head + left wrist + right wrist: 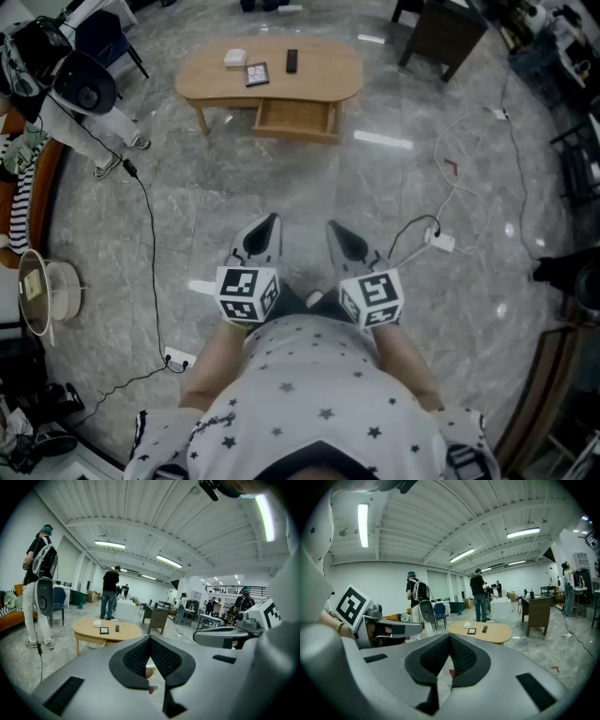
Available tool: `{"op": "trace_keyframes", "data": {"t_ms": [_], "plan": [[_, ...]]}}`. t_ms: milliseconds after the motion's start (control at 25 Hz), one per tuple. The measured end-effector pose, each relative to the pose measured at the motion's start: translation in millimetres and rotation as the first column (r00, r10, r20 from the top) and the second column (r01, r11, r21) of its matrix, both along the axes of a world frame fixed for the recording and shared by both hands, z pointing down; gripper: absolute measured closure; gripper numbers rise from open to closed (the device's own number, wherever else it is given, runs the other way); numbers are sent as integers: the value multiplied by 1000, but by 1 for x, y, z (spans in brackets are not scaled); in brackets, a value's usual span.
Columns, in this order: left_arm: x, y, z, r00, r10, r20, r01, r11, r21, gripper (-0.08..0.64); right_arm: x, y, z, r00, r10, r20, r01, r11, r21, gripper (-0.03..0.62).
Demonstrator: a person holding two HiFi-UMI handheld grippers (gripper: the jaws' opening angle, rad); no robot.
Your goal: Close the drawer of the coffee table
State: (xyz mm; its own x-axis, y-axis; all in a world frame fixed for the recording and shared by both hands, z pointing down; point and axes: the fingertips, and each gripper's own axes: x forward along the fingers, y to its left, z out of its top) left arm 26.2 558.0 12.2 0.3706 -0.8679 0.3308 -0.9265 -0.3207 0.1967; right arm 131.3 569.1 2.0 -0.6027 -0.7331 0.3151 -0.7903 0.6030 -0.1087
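Both grippers, left (268, 225) and right (336, 231), have their jaws pressed together, holding nothing. The drawer (296, 118) stands pulled out of the table (323, 73), well ahead of both tips and facing them. As I judge it, none of the task is done: the approach and the push both remain.

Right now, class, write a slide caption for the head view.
Person holding the left gripper and right gripper, both shut, above a marble floor, facing the coffee table, its drawer pulled open.
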Motion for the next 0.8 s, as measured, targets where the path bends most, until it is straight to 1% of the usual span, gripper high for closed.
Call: {"op": "trace_keyframes", "data": {"t_ms": [400, 440, 600, 800], "plan": [[-1, 7, 3, 1000, -13, -17, 13, 1000, -2, 554, 0, 9, 4, 1000, -5, 0, 5, 1000, -7, 588], [1, 8, 3, 1000, -12, -16, 12, 1000, -2, 554, 0, 11, 3, 1000, -8, 8, 8, 1000, -11, 588], [8, 14, 3, 1000, -9, -12, 9, 1000, 0, 554, 5, 16, 1, 996, -9, 91, 11, 1000, -25, 588], [10, 24, 3, 1000, -14, -18, 14, 1000, 4, 554, 9, 24, 1, 996, 8, 86, -6, 1000, -16, 588]]}}
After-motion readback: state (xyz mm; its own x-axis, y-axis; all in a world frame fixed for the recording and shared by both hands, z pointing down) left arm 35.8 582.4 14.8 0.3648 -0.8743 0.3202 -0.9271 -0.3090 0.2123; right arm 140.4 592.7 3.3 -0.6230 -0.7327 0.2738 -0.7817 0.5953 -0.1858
